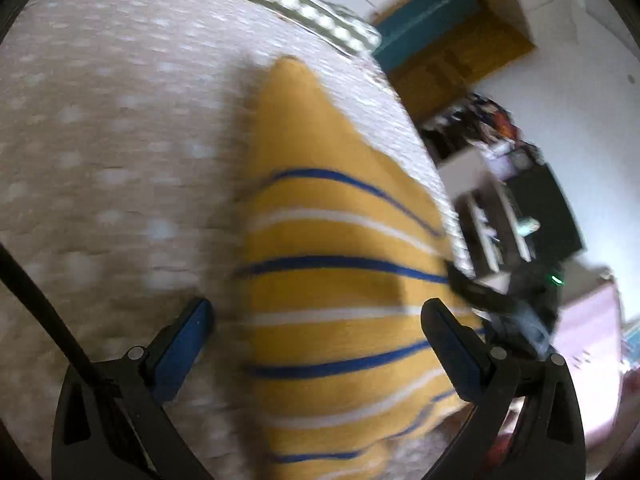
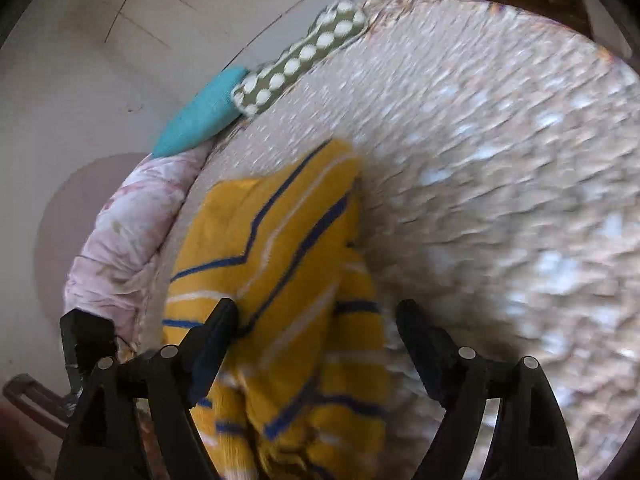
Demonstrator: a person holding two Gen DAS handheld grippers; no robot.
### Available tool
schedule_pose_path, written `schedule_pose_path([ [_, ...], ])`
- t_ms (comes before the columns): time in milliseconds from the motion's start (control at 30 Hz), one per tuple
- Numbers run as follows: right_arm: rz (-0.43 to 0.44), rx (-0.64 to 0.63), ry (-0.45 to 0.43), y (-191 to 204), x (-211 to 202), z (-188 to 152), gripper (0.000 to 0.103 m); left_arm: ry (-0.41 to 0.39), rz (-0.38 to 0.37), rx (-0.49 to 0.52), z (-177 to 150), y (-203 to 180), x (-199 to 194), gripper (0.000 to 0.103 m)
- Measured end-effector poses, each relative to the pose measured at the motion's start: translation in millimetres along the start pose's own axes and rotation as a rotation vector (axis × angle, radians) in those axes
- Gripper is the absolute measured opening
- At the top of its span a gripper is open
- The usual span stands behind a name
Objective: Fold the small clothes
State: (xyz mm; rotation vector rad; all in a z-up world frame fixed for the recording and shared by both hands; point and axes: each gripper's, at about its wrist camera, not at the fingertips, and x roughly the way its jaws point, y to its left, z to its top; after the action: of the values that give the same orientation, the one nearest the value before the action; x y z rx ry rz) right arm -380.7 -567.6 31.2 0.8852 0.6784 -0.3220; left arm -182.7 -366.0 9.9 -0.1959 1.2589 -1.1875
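Note:
A small yellow garment (image 1: 332, 280) with blue and white stripes lies on a beige dotted bedspread (image 1: 100, 140). My left gripper (image 1: 318, 320) is open just above it, one finger on each side of the cloth. In the right wrist view the same garment (image 2: 280, 260) lies partly folded and bunched. My right gripper (image 2: 316, 316) is open over it, its left fingertip (image 2: 224, 316) close to the cloth. The other gripper (image 1: 516, 304) shows at the garment's right edge in the left wrist view. Both views are motion-blurred.
A green dotted pillow (image 2: 304, 56), a teal cushion (image 2: 200, 112) and a pink floral quilt (image 2: 128, 232) lie along the bed's far edge. Beyond the bed's right edge stand a wooden door (image 1: 452, 52) and a cluttered shelf (image 1: 508, 184).

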Motion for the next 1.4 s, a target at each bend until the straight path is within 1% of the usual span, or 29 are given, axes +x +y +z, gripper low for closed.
schedule_pose_path([
  [33, 0.025, -0.002, 0.01, 6.1, 7.6, 2.3, 0.053, 0.02, -0.023, 0.003, -0.1, -5.8, 3.3, 0.08],
  [67, 0.069, 0.016, 0.038, 10.5, 14.8, 3.5, 0.051, 0.01, 0.034, 0.023, -0.4, -13.8, 2.5, 0.075],
  [100, 0.066, 0.03, 0.033, 17.2, 19.1, 5.2, 0.048, -0.002, 0.073, 0.066, -0.6, -23.0, -0.3, 0.072],
  [167, 0.069, 0.007, 0.014, 37.1, 20.9, 9.4, 0.041, -0.021, 0.109, 0.116, 3.4, -36.3, -11.3, 0.056],
  [200, 0.102, 0.008, 0.005, 44.5, 18.7, 12.5, 0.039, -0.03, 0.115, 0.123, 7.4, -41.2, -19.0, 0.052],
  [233, 0.163, 0.016, -0.02, 53.1, 12.0, 18.0, 0.037, -0.043, 0.116, 0.128, 11.9, -45.3, -27.2, 0.052],
  [333, 0.279, 0.032, -0.085, 61.9, -4.9, 24.8, 0.036, -0.089, 0.153, 0.18, 23.7, -62.1, -53.2, 0.052],
  [400, 0.291, 0.043, -0.116, 56.0, -9.8, 21.0, 0.036, -0.092, 0.201, 0.228, 19.8, -69.2, -57.5, 0.052],
  [433, 0.264, 0.043, -0.118, 50.8, -9.1, 17.2, 0.036, -0.082, 0.236, 0.251, 16.6, -69.7, -55.0, 0.055],
  [467, 0.203, 0.042, -0.11, 40.9, -5.5, 9.4, 0.036, -0.058, 0.298, 0.286, 8.1, -68.8, -47.3, 0.061],
  [500, 0.155, 0.043, -0.097, 31.7, -3.4, 2.3, 0.036, -0.039, 0.351, 0.31, 2.3, -67.3, -40.6, 0.064],
  [533, 0.07, 0.043, -0.072, 19.4, 1.5, -7.1, 0.036, -0.018, 0.407, 0.332, -6.9, -62.3, -31.2, 0.065],
  [567, 0.018, 0.043, -0.061, 9.1, 2.6, -13.0, 0.038, 0.006, 0.449, 0.345, -14.4, -53.0, -22.5, 0.068],
  [600, 0.015, 0.06, -0.071, -5.3, -4.2, -19.3, 0.037, 0.014, 0.463, 0.348, -23.2, -45.9, -16.9, 0.071],
  [667, 0.045, 0.117, -0.09, -22.9, -19.4, -27.4, 0.038, -0.026, 0.432, 0.308, -30.9, -33.5, -19.4, 0.078],
  [700, 0.017, 0.117, -0.099, -24.7, -26.8, -27.3, 0.038, -0.032, 0.425, 0.278, -32.3, -29.0, -24.2, 0.078],
  [733, -0.059, 0.084, -0.118, -19.8, -37.0, -27.5, 0.039, -0.034, 0.415, 0.252, -33.2, -26.0, -29.5, 0.078],
  [800, -0.107, 0.025, -0.148, -10.0, -51.3, -27.6, 0.039, -0.076, 0.405, 0.219, -39.4, -25.3, -47.1, 0.078],
  [900, -0.073, -0.079, -0.205, 27.3, -75.3, -30.8, 0.039, -0.168, 0.454, 0.229, -56.9, -36.1, -72.0, 0.078],
  [967, -0.041, -0.133, -0.216, 49.0, -77.4, -35.2, 0.039, -0.221, 0.517, 0.241, -64.9, -43.4, -84.2, 0.084],
  [1067, 0.025, -0.188, -0.152, 71.9, -61.1, -48.3, 0.038, -0.238, 0.569, 0.228, -82.5, -41.4, -97.1, 0.085],
  [1100, 0.02, -0.193, -0.126, 73.6, -53.3, -53.9, 0.038, -0.234, 0.583, 0.217, -85.7, -39.0, -99.5, 0.085],
  [1167, -0.049, -0.181, -0.09, 69.2, -36.8, -64.1, 0.038, -0.227, 0.619, 0.19, -97.5, -31.7, -104.5, 0.085],
  [1200, -0.133, -0.171, -0.076, 62.9, -30.6, -69.2, 0.038, -0.223, 0.64, 0.183, -102.5, -29.0, -104.5, 0.085],
  [1233, -0.172, -0.166, -0.073, 57.3, -32.0, -75.8, 0.04, -0.216, 0.671, 0.177, -105.6, -27.3, -103.3, 0.085],
  [1267, -0.167, -0.157, -0.086, 50.4, -38.3, -82.4, 0.04, -0.207, 0.721, 0.175, -111.2, -22.9, -101.9, 0.085],
  [1300, -0.155, -0.146, -0.104, 46.0, -46.3, -87.6, 0.043, -0.199, 0.748, 0.176, -114.1, -18.9, -98.8, 0.085],
  [1367, -0.18, -0.145, -0.134, 40.8, -62.6, -97.5, 0.047, -0.169, 0.779, 0.161, -126.6, -6.9, -94.2, 0.085],
  [1400, -0.189, -0.149, -0.149, 39.1, -69.3, -101.9, 0.048, -0.154, 0.775, 0.146, -131.3, 0.2, -95.0, 0.085],
])
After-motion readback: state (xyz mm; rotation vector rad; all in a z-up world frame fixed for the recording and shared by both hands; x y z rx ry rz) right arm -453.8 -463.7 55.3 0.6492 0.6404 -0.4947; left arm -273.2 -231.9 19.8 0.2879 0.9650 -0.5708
